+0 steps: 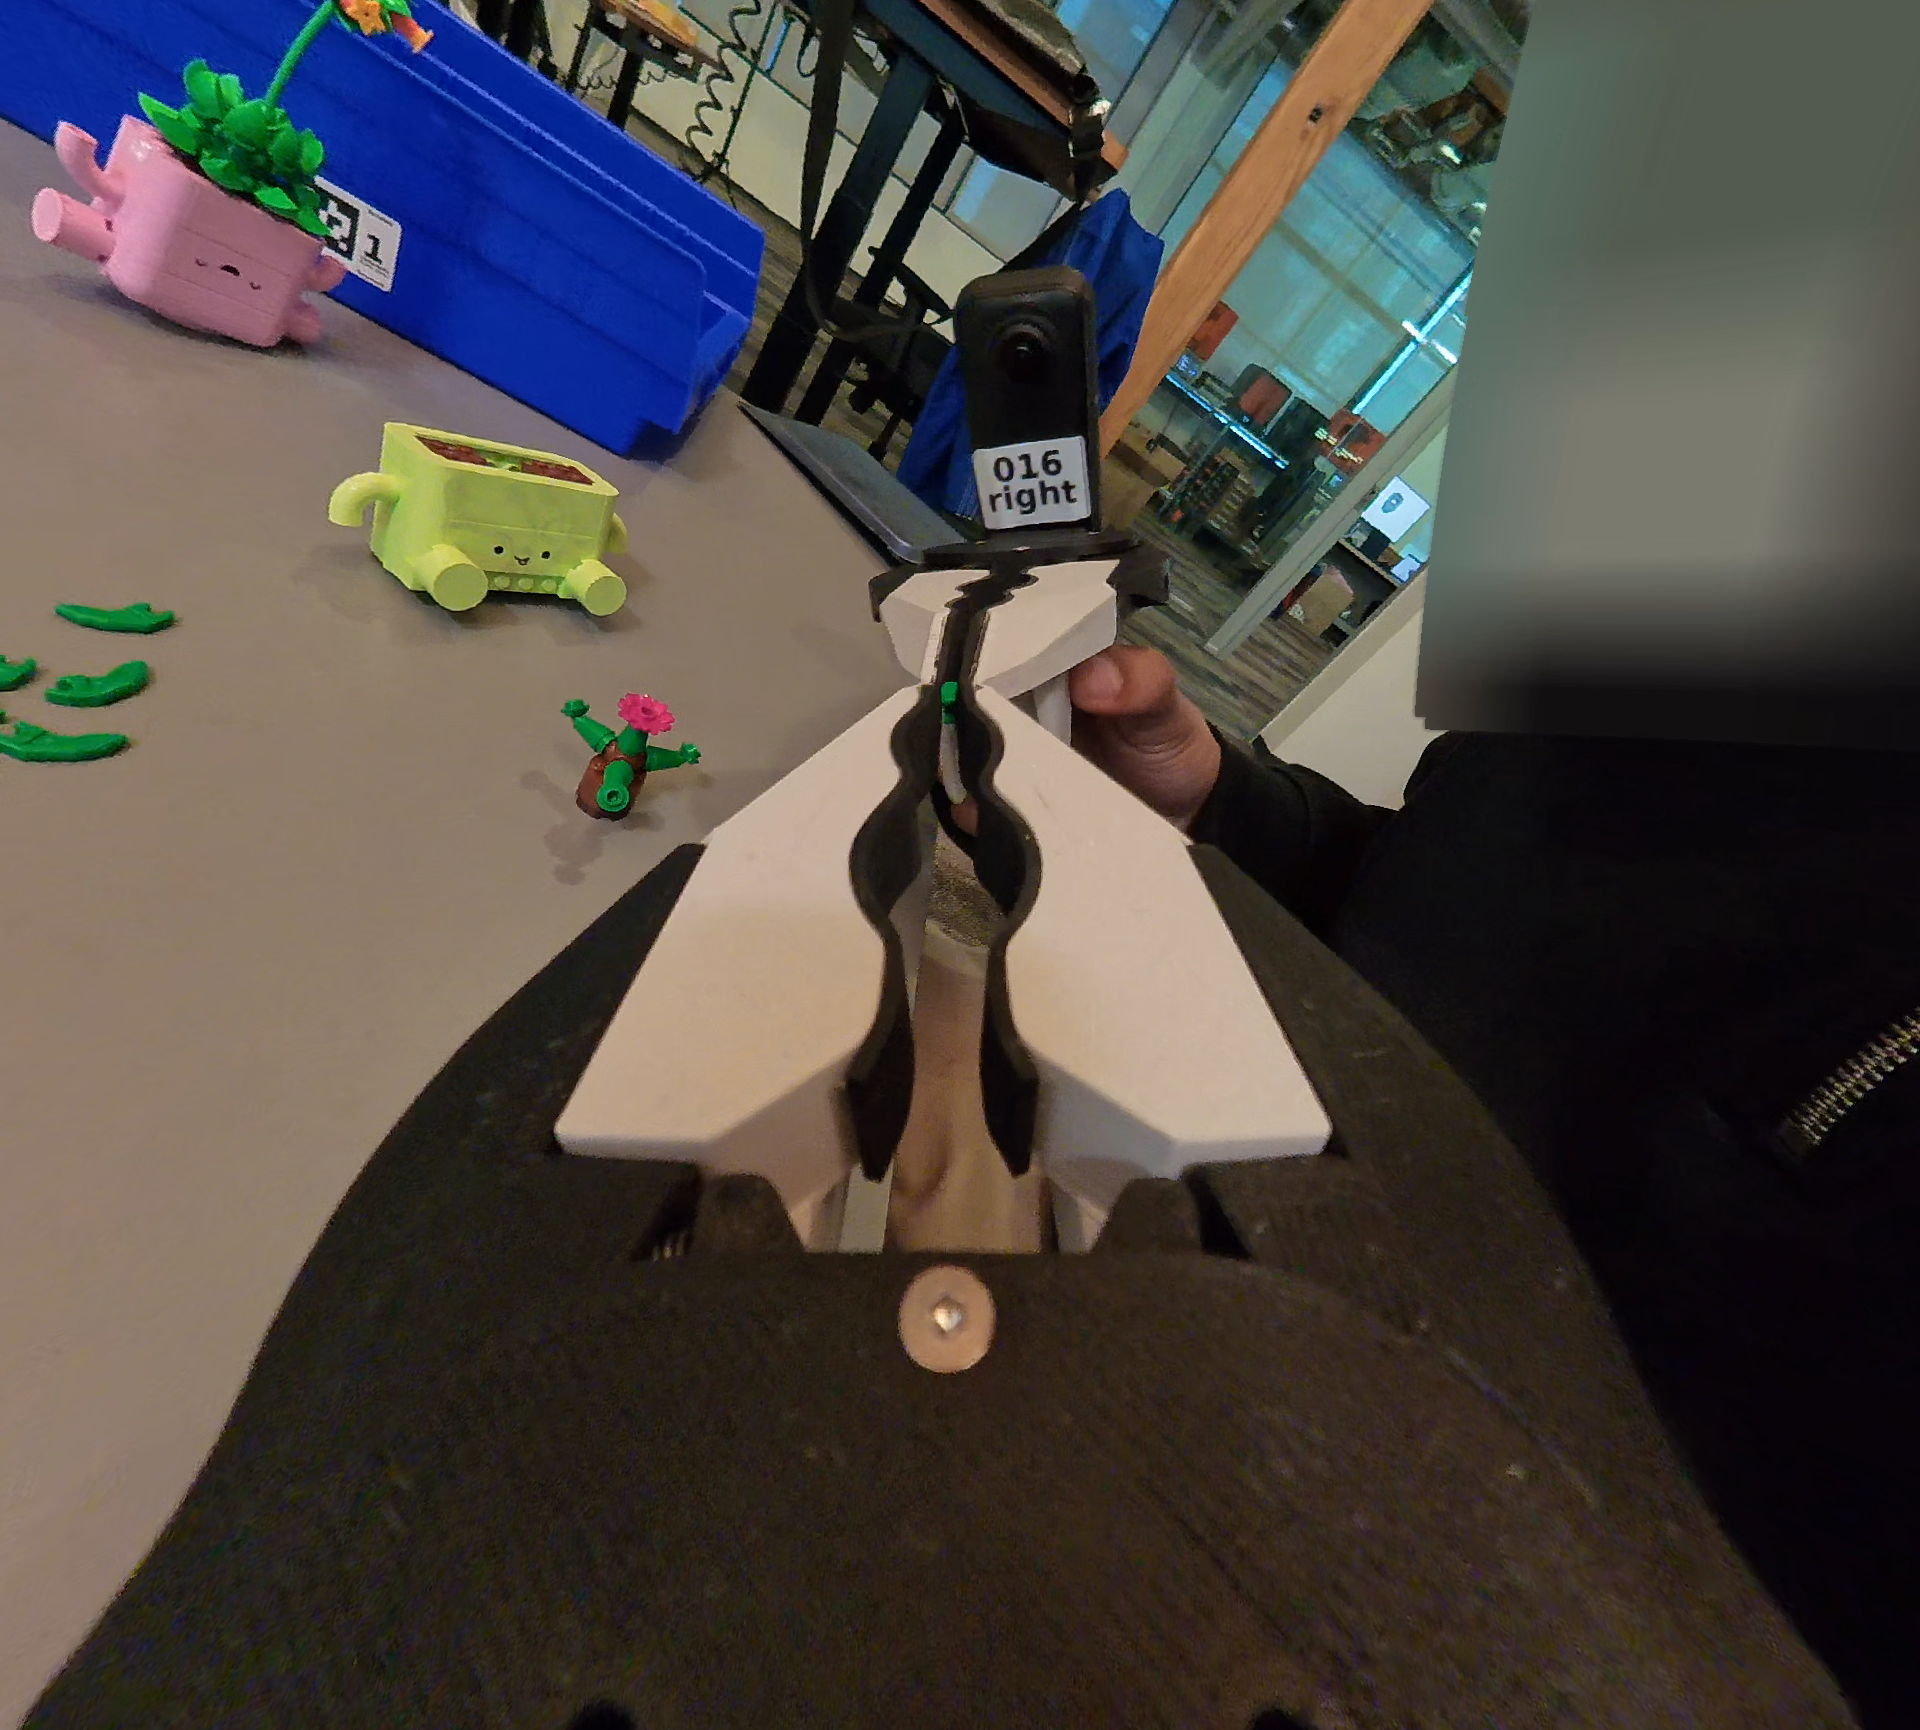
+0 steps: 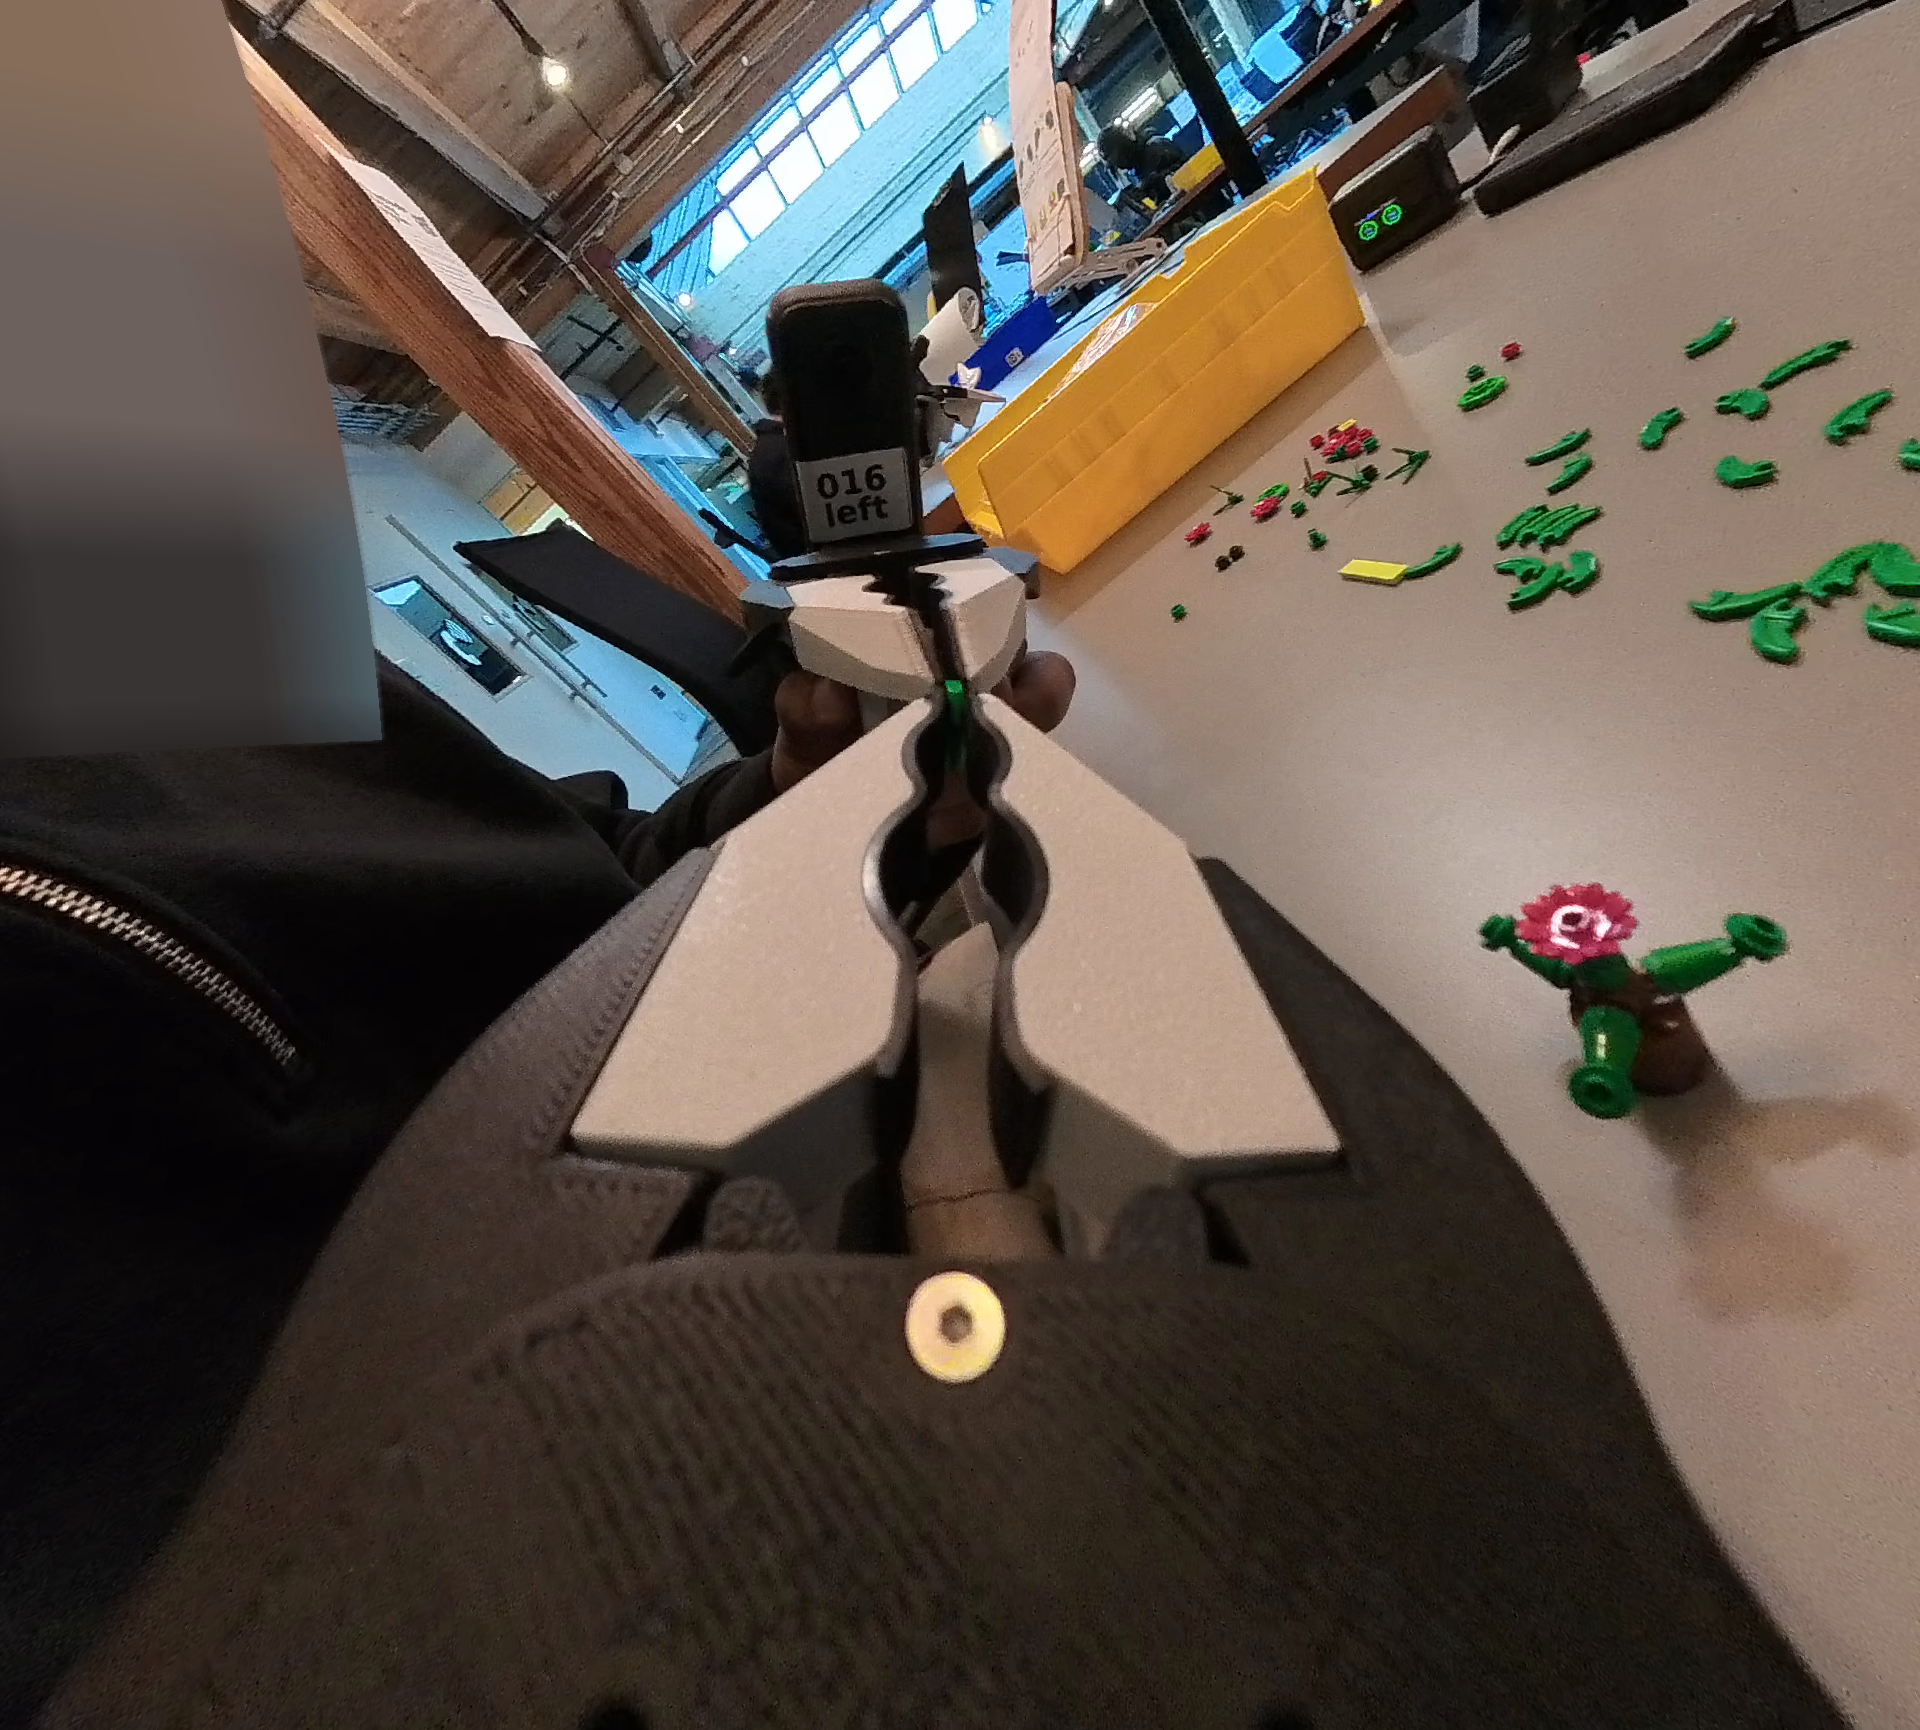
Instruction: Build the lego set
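At frame centre we keep both grippers, left gripper (image 1: 948, 714) and right gripper (image 2: 951, 714), pinched narrow on one small green piece (image 1: 948, 695) (tip to tip), pressing straight, gently.

Table layout, left wrist view

Faced pot (image 1: 488, 527) sits mid-left on the table (image 1: 312, 953); flowering pot (image 1: 197, 226) upper left before the bins (image 1: 499, 205); small plant (image 1: 623, 761) centre; loose leaves (image 1: 88, 683) at left edge.

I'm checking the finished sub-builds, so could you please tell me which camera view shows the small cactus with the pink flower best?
The right wrist view: the small cactus stands close by on the table, pink flower and green arms large and unobstructed. The left wrist view shows the same cactus farther off and smaller, though still whole.
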Motion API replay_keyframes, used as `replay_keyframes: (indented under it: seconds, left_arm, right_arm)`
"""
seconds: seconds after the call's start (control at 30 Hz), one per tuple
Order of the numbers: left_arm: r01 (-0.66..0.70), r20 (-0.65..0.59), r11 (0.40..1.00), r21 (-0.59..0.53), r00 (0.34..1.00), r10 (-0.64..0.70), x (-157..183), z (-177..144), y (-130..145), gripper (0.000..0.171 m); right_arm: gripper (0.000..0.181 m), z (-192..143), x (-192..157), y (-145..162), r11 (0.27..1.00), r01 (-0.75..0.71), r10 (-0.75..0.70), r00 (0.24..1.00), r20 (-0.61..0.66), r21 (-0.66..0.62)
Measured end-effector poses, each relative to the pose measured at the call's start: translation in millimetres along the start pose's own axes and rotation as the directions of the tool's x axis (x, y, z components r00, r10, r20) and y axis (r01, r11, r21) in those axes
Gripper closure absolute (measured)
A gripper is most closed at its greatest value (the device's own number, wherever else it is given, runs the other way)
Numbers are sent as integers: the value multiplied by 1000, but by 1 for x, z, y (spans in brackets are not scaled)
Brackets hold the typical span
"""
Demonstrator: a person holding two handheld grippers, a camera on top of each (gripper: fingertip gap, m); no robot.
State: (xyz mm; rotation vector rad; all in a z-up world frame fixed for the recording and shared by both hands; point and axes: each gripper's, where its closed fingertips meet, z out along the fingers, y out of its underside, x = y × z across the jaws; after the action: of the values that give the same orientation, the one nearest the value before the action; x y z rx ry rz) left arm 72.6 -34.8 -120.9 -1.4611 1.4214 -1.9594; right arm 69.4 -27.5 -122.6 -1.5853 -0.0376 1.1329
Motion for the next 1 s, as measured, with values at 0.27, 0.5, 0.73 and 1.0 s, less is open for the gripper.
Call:
replay_keyframes:
  seconds: [0.27,0.5,0.73,1.0]
  left_arm:
    - [12,-1,1000,15,1000,-12,1,-4,-2,171]
    - [16,-3,999,33,1000,-16,1,-10,-2,171]
    - [-78,317,977,-196,938,139,-30,-33,35,146]
    - [-181,523,842,-509,711,469,-45,-54,100,136]
  right_arm:
    - [181,5,-2,0,1000,6,-6,1000,13,6]
    - [181,11,-4,2,1000,-12,12,999,33,-19]
    - [181,9,13,9,990,55,-70,991,-111,-132]
    - [180,21,51,62,783,207,-382,904,-192,-586]
